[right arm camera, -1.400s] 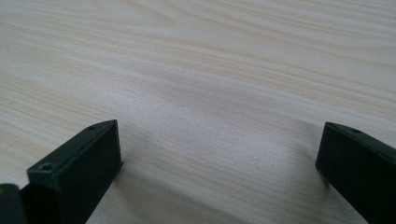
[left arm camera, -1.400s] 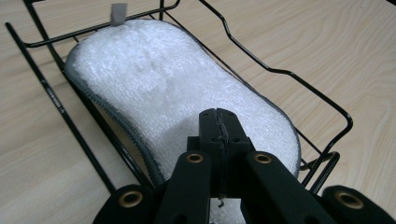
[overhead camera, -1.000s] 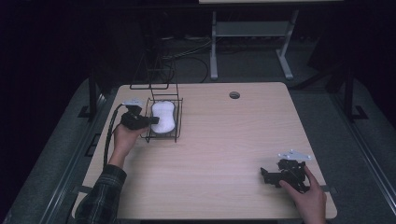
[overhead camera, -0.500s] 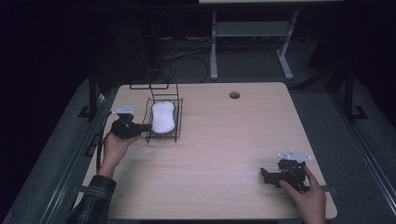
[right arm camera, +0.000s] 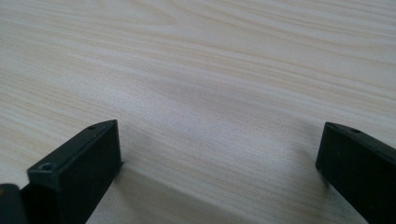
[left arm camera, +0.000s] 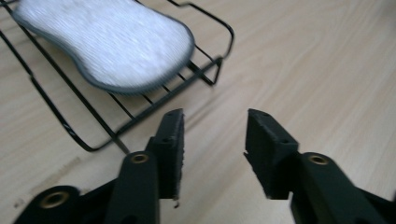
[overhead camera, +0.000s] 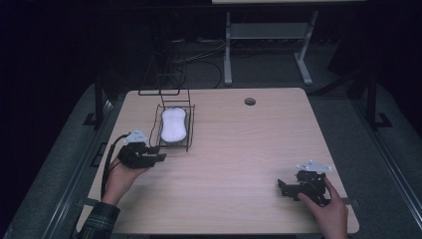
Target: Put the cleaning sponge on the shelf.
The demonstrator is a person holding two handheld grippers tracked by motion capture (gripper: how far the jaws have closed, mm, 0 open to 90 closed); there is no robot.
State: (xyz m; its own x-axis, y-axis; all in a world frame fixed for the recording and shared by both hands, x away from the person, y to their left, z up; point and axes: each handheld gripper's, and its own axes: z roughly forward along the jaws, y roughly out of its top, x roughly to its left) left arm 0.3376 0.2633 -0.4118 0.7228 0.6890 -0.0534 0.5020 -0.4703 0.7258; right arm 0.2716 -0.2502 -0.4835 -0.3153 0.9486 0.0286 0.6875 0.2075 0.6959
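Observation:
A white, peanut-shaped sponge [overhead camera: 173, 124] [left arm camera: 107, 44] with a grey edge lies in a black wire basket [overhead camera: 189, 130] [left arm camera: 212, 65] on the left half of the table. My left gripper [overhead camera: 158, 153] [left arm camera: 214, 144] is just in front of the basket's near corner, open, with nothing between its jaws. My right gripper [overhead camera: 281, 186] [right arm camera: 219, 158] rests low over the bare wood near the front right corner, its jaws wide open and empty.
The light wooden table [overhead camera: 239, 149] has a round cable hole [overhead camera: 250, 101] at the back. The basket's tall wire handle [overhead camera: 166, 74] rises at its far end. A white table frame [overhead camera: 268, 35] stands on the dark floor behind.
My left gripper has drawn back from the basket's side toward the table's front, and now sits off the basket's near corner. The right gripper has stayed put.

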